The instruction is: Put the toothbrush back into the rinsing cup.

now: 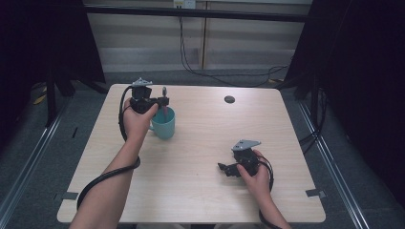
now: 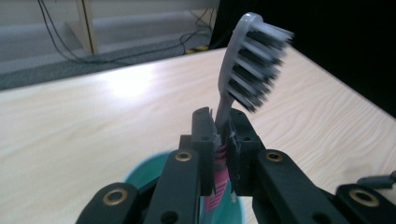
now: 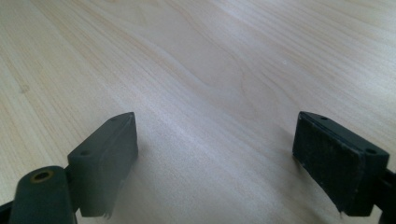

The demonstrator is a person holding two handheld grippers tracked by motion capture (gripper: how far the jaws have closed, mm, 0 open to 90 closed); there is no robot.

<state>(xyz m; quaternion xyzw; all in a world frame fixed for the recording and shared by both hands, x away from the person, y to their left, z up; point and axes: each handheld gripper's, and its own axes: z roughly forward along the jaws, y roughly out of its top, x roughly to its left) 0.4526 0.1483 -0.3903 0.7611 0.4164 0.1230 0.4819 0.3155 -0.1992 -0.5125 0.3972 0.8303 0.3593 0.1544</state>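
Even overhead light, dark surroundings, blurred foreground

No readable text, label, brand, number or sign anywhere in these views.

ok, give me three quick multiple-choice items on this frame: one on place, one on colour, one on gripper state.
1. Where is the cup?
A. far left part of the table, by the left gripper
B. near right corner
C. on the floor

2. What colour is the cup?
A. red
B. teal
C. white

3. What is the right gripper doing?
A. shut on a toothbrush
B. shut on the cup
C. open, holding nothing

Answers:
1 A, the high view shows the cup beside the person's left hand toward the far left.
2 B, its wall and rim read teal in the high view.
3 C, its fingers stand wide apart over bare wood in the right gripper view; the left gripper is the one shut on the toothbrush above the cup.
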